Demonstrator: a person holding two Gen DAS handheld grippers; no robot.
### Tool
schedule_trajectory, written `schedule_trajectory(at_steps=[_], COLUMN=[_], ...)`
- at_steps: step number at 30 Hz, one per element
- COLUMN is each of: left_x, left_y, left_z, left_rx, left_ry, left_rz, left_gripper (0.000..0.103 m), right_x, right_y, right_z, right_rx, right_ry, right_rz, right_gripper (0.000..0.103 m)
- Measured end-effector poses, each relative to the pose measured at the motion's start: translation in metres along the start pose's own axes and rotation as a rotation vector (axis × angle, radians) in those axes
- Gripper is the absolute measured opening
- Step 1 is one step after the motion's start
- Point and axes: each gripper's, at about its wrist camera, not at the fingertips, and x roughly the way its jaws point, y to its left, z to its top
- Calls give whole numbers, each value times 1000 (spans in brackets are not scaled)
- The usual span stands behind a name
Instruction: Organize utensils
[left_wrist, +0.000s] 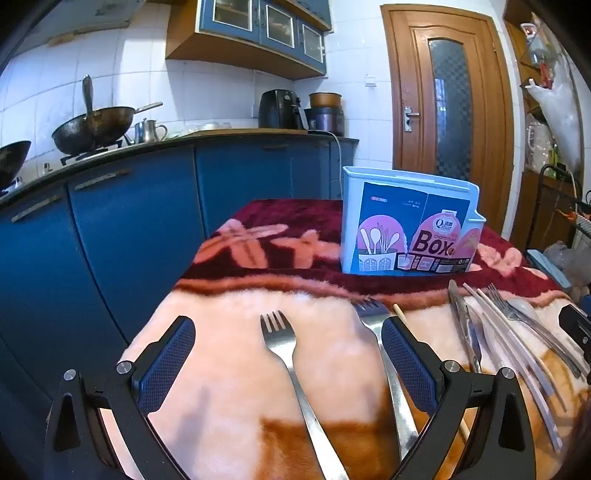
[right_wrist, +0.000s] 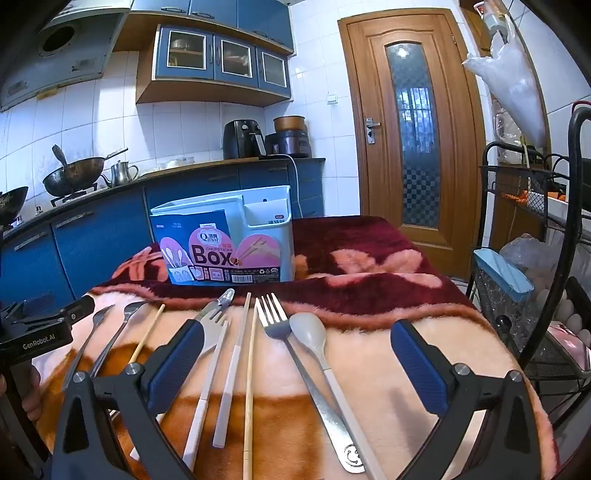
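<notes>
Big plush blanket (right_wrist: 369, 354) over the table, soft and springy, likely to let thin metal sink into the pile. Standing on it at the far side, the pale blue chopsticks box (right_wrist: 236, 240), upright, open at the top, light plastic by the look, probably easy to tip if bumped. Nearer, a row of cutlery lying flat, handles toward the cameras. Under the right gripper (right_wrist: 295, 354), spread wide and holding nothing: a steel fork (right_wrist: 275, 321) and a grey spoon (right_wrist: 308, 330) touching side by side between the fingers, a bamboo chopstick (right_wrist: 249, 384) just left of them. Under the left gripper (left_wrist: 288, 350), likewise gaping and empty: a lone steel fork (left_wrist: 280, 339) centred between the pads, a second fork (left_wrist: 373, 314) partly hidden behind the right finger. Stiff, smooth, likely slippery steel, so best pinched across the narrow handle near mid-length, edge to edge. Bamboo stick light, thin, prone to roll.
</notes>
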Motion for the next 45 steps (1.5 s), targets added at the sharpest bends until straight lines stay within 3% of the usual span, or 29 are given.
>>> schedule_trajectory(at_steps=[45], left_x=[0], left_y=[2], left_z=[1], left_rx=[-9], left_ry=[8], left_rz=[-2], left_gripper=[101], right_x=[-1], right_y=[0], right_z=[1], right_rx=[-1], right_ry=[-12], right_rz=[0], right_gripper=[103])
